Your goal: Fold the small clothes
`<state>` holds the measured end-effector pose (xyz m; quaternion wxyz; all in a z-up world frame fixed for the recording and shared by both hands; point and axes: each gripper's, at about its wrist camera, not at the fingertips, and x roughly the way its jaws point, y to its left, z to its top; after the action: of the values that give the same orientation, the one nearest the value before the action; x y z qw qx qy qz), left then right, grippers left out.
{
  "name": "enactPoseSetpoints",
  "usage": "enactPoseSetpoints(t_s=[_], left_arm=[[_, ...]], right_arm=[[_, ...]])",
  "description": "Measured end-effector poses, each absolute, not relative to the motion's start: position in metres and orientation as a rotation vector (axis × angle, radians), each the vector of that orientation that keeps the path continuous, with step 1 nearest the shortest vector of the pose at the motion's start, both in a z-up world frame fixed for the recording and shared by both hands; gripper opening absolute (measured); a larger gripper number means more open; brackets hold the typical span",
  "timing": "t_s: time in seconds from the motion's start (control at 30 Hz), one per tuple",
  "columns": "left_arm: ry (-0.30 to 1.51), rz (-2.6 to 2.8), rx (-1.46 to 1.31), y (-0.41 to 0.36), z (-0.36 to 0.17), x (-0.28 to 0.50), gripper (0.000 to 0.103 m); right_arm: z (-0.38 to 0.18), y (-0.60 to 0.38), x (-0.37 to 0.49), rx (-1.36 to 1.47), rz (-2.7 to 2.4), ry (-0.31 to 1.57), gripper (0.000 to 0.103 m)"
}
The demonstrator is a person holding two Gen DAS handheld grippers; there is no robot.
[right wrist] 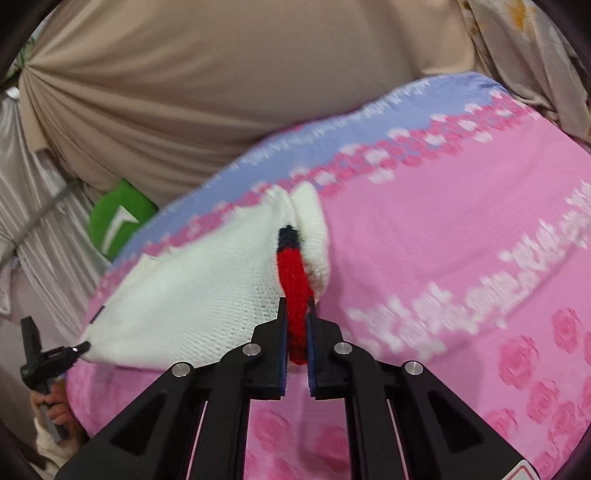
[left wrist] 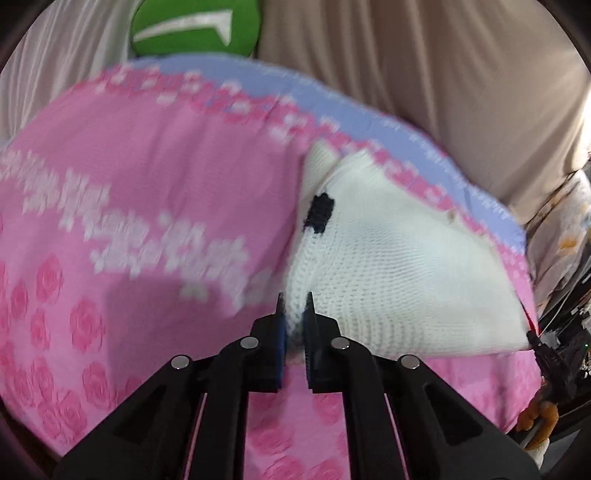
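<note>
On the pink rose-print sheet (left wrist: 147,206): one white knitted garment (left wrist: 388,266), held at two edges.

Item: small white knit piece with a black patch (left wrist: 318,214) and a red trim strip (right wrist: 295,284), lying near the sheet's lilac border (left wrist: 369,114), stretched between both tools. Left hand-held gripper (left wrist: 294,306): jaws pinched narrow on a white ribbed edge of the garment. Right hand-held gripper (right wrist: 296,308): jaws pinched narrow on the red trim. Beyond the sheet's border: beige draped fabric (right wrist: 221,92) and a green round cushion (left wrist: 195,26) with a white mark. At the sheet's near left corner in the right wrist view, a hand (right wrist: 55,406) grips the other tool's handle.
</note>
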<state>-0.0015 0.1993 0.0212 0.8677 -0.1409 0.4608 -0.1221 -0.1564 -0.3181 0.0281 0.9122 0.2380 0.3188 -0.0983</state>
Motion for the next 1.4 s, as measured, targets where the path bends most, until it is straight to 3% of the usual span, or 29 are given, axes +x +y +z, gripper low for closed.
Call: enactPoseSetpoints(t_s=[0.17,0.3,0.33,0.37,0.43,0.57,0.63,0.7,0.73,0.77,0.97,1.07,1.17,1.4], left_arm=[[0.99,-0.224,-0.312,0.202,0.002,-0.011,0.008],[0.873,-0.253,-0.276,0.193,0.044,-0.007,0.015],[0.825,-0.254,-0.255,0.19,0.057,-0.003,0.025],[0.775,-0.256,-0.242,0.186,0.071,0.002,0.045],[0.7,-0.27,-0.241,0.176,0.089,0.018,0.07],[0.745,-0.318,-0.187,0.134,0.083,0.082,0.079],[0.837,-0.329,-0.169,0.118,0.062,0.117,0.078],[0.899,-0.296,-0.187,0.115,0.042,0.135,0.065],[0.941,-0.317,-0.191,0.112,0.031,0.146,0.035],[0.965,-0.323,-0.191,0.111,0.025,0.15,0.007],[0.804,-0.281,-0.194,0.123,0.061,0.144,0.007],[0.78,-0.252,-0.156,0.119,0.062,0.155,0.007],[0.912,-0.215,-0.121,0.107,0.015,0.179,0.007],[0.774,-0.161,-0.111,0.115,0.06,0.134,0.012]], right_arm=[[-0.005,-0.315,-0.157,0.487,-0.242,0.761,0.008],[0.034,-0.31,-0.151,0.436,-0.243,0.667,0.019],[0.049,-0.309,-0.145,0.415,-0.232,0.624,0.034],[0.059,-0.309,-0.138,0.408,-0.211,0.592,0.057],[0.074,-0.308,-0.116,0.391,-0.164,0.535,0.074],[0.063,-0.315,-0.036,0.363,-0.137,0.607,0.076],[0.047,-0.32,-0.005,0.368,-0.155,0.67,0.076],[0.029,-0.324,0.018,0.351,-0.197,0.737,0.069],[0.023,-0.322,0.026,0.336,-0.192,0.771,0.033],[0.023,-0.32,0.026,0.319,-0.191,0.775,0.01],[0.093,-0.324,-0.01,0.33,-0.141,0.49,0.008],[0.08,-0.341,0.005,0.328,-0.222,0.563,0.008],[0.031,-0.345,0.039,0.316,-0.267,0.764,0.008],[0.087,-0.308,-0.01,0.297,-0.25,0.563,0.017]])
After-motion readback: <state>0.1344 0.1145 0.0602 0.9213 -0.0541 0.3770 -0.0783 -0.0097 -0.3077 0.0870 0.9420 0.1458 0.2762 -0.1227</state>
